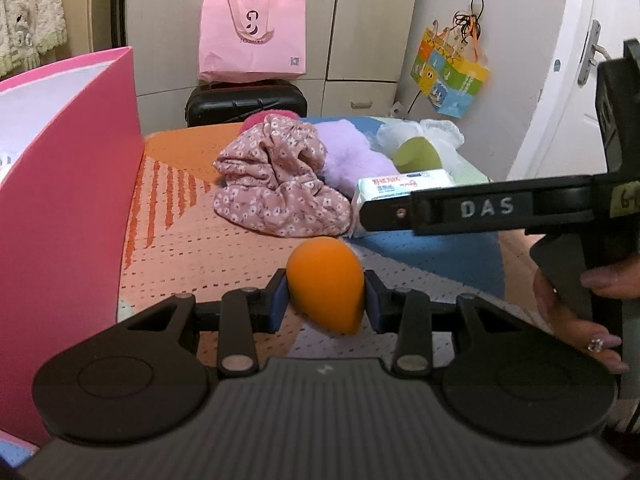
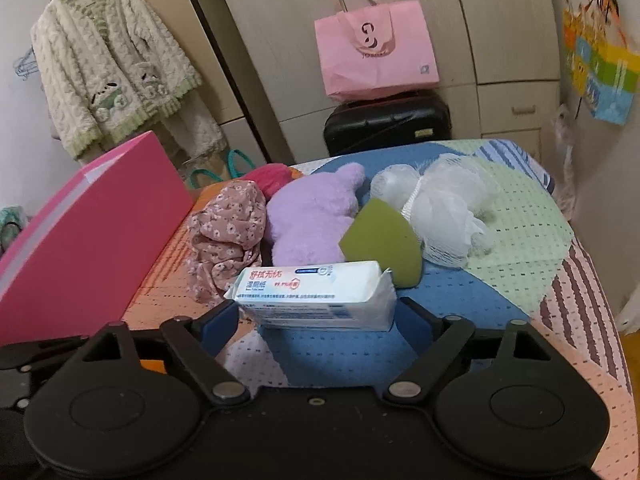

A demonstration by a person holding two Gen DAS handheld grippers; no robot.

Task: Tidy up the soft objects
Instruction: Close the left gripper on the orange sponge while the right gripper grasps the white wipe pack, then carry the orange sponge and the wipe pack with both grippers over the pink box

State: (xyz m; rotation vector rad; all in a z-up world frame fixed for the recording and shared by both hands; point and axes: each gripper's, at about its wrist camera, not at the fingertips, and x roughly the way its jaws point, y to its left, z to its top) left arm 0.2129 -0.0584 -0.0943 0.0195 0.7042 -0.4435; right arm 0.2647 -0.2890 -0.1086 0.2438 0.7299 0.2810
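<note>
My left gripper (image 1: 325, 296) is shut on an orange egg-shaped sponge (image 1: 326, 286) just above the patterned bed cover (image 1: 192, 248). My right gripper (image 2: 318, 316) is open with its jaws on either side of a white wet-wipes pack (image 2: 316, 294), which also shows in the left wrist view (image 1: 400, 188). Behind lie a floral pink cloth (image 2: 228, 236), a purple plush toy (image 2: 312, 216), a green sponge (image 2: 384, 240) and a white mesh bath pouf (image 2: 444, 208). A pink box (image 1: 68, 208) stands open at the left.
A black suitcase (image 2: 388, 122) with a pink bag (image 2: 374, 52) stands behind the bed. A fluffy jacket (image 2: 112, 80) hangs at the left. A colourful bag (image 1: 450, 68) hangs by the door. The right gripper's body (image 1: 500, 206) crosses the left wrist view.
</note>
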